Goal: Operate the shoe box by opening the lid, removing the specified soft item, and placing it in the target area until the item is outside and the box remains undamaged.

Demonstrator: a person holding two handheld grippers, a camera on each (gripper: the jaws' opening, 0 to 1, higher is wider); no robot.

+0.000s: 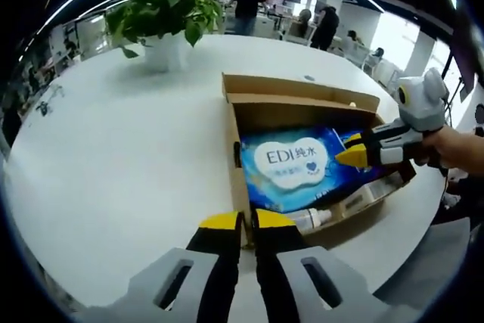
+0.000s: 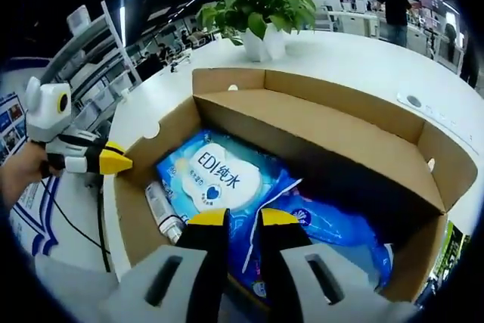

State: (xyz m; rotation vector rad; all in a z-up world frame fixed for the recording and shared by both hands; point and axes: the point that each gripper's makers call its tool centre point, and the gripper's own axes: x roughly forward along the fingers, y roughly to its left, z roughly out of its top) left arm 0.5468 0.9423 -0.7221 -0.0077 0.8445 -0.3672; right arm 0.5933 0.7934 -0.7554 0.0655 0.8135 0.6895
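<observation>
Jaws of the left gripper (image 1: 247, 221) stand nearly together in the left gripper view, only a thin slit between the yellow tips, which sit at the near cardboard wall of the shoe box (image 1: 302, 90); whether they pinch that wall or merely touch it I cannot tell. The box lies open on the white round surface (image 1: 113, 156), its lid flap folded back at 12 o'clock. Inside it lies a blue soft pack (image 1: 299, 164) with a white label, flat on the bottom, and at its 6 o'clock edge a small clear bottle (image 1: 311, 219) lies on its side against the near wall. From 3 o'clock the right gripper (image 1: 352, 155) reaches in, held by a hand (image 1: 457, 149), its yellow tips close together over the pack's right end; contact with the pack cannot be told. In the right gripper view, the right gripper (image 2: 236, 218) shows its jaws at a narrow gap, tips hovering over or against the soft pack (image 2: 219, 175), holding nothing that can be made out. The bottle (image 2: 161, 211) lies at 9 o'clock of the pack, along the shoe box (image 2: 318, 119) wall. At 9 o'clock the left gripper (image 2: 113, 162) points its shut-looking yellow tip at the box's outer wall. A potted plant (image 2: 261, 5) stands on the surface (image 2: 363, 58) beyond the box at 12 o'clock.
</observation>
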